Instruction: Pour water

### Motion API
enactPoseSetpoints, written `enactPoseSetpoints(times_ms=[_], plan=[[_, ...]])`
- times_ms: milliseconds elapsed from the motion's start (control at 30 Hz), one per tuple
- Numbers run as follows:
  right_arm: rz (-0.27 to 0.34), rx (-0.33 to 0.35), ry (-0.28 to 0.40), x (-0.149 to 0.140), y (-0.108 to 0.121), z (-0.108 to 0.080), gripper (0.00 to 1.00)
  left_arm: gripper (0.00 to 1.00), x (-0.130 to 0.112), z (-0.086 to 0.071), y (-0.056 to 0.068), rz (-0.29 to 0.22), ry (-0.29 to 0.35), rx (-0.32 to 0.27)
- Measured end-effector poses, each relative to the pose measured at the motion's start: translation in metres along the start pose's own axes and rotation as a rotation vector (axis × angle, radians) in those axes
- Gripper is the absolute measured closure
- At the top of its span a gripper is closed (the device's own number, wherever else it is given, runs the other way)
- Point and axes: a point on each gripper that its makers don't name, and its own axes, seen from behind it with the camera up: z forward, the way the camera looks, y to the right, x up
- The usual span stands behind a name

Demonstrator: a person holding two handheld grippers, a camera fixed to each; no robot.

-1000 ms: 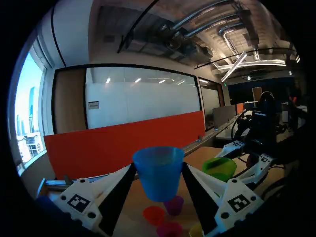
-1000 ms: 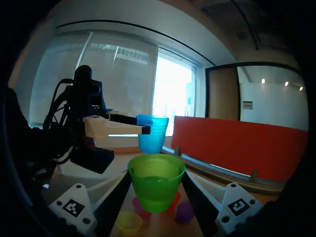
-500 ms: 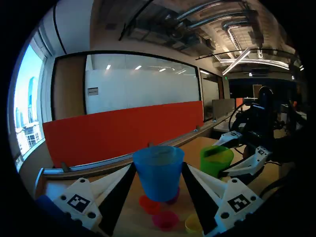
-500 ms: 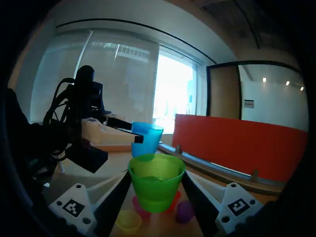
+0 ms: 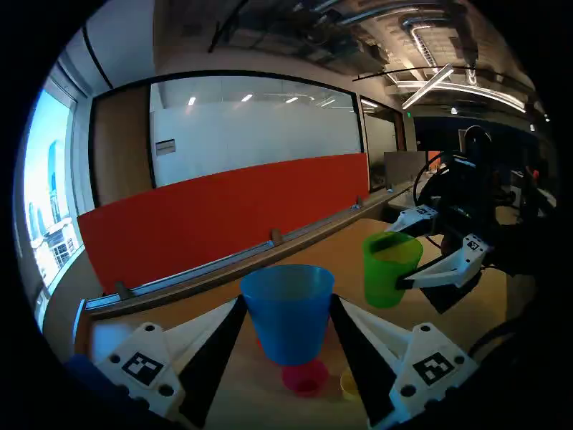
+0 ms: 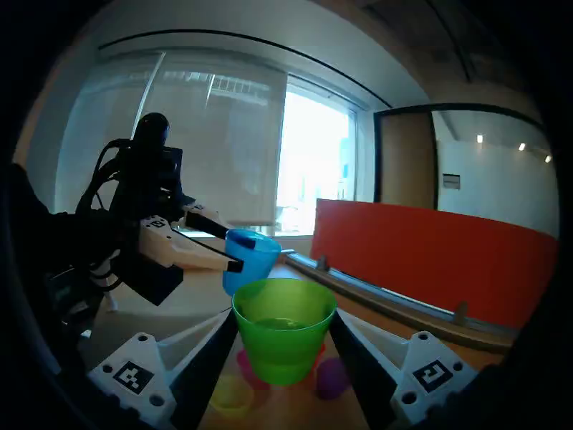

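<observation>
Left gripper (image 5: 288,326) clenched on blue cup (image 5: 287,315), right gripper (image 6: 284,337) clamped on green cup (image 6: 284,330), water faint inside, blue cup tilted just behind it, small cups (image 5: 306,378) half hidden beneath, wooden table (image 5: 326,254), red partition (image 5: 215,208) far, bright window (image 6: 311,168) beyond.

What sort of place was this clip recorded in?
Most likely an open-plan office: a wooden desk with an orange divider panel, a glass-walled room behind it, and exposed ceiling pipes overhead.
</observation>
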Motion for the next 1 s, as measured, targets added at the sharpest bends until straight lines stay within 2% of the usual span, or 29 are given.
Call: enactPoseSetpoints(times_ms=[200, 400, 1000], plan=[[0.010, -0.005, -0.020, -0.006, 0.005, -0.002, 0.10, 0.16, -0.013, -0.001, 0.002, 0.012, -0.049, -0.009], [0.017, -0.006, -0.035, -0.011, 0.010, -0.004, 0.10, 0.15, -0.031, -0.002, 0.004, 0.048, -0.113, -0.008], [0.019, -0.005, -0.082, -0.032, 0.018, -0.008, 0.10, 0.15, -0.100, -0.013, 0.014, 0.128, -0.301, -0.046]])
